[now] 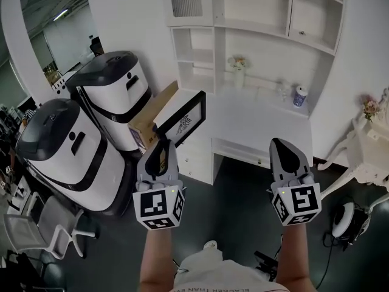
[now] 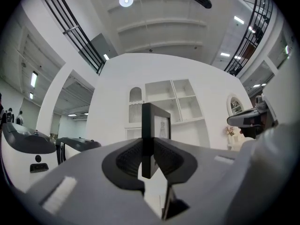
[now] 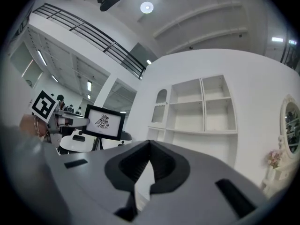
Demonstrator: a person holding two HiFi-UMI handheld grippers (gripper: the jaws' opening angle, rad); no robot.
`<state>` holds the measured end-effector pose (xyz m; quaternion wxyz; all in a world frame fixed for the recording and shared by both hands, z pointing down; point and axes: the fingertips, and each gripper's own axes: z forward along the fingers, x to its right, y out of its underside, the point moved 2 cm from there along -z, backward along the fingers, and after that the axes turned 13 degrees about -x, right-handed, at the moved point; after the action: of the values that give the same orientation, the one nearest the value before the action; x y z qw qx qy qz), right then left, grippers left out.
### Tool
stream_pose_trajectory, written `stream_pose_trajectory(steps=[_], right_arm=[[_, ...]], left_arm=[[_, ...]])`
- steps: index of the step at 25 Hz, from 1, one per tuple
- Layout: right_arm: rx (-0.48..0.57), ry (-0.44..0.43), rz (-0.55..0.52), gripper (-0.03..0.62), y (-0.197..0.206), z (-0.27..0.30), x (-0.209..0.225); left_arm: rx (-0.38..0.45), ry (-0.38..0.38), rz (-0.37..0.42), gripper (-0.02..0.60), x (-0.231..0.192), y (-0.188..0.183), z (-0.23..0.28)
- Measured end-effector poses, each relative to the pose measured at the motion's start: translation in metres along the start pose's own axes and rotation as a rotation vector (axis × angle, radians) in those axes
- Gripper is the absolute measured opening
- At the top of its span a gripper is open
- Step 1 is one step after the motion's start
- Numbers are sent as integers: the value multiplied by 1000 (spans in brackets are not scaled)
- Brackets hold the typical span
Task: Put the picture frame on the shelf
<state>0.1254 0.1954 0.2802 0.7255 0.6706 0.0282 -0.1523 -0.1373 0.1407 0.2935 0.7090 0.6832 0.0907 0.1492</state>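
Transport stage: right gripper at 4 o'clock, fingers closed on nothing; left gripper at 8 o'clock, fingers clamped on the picture frame, held airborne short of the shelf at 1 o'clock, placement not yet done.

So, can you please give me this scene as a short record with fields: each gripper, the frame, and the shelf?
left gripper: shut on the picture frame, holding it by one edge
right gripper: shut, holding nothing
picture frame: in the air in front of the shelf, not yet placed
shelf: white unit against the wall
desk top: below the shelf, with a flower vase on it
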Motion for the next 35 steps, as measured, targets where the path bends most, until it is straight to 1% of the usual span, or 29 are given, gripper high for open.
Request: stream_pose_trajectory(steps=[3,7,10,14,19,27,35], right_arm=[[-2,2,7,6,-2,39,-1],[-10,-1,5,6,-6,78,-5],[-18,-6,21,6,-5,102,-5],[-26,-31,36,6,-1,133,-7],[-39,-26,29,6,5,172,1],[-27,-59,27,6,12,251,39],[-29,-77,22,6,12,349,94]], left_arm=[[-8,12,-4,78,-19,0,35],[-33,20,-42,78,-42,4,70],[-40,25,-54,78,-50,6,89],[-43,13,-77,78,-58,9,113],[-45,-5,-92,78,-67,13,147],[-65,-40,-104,78,-76,18,229],[-65,-75,-98,78,-86,3,340]])
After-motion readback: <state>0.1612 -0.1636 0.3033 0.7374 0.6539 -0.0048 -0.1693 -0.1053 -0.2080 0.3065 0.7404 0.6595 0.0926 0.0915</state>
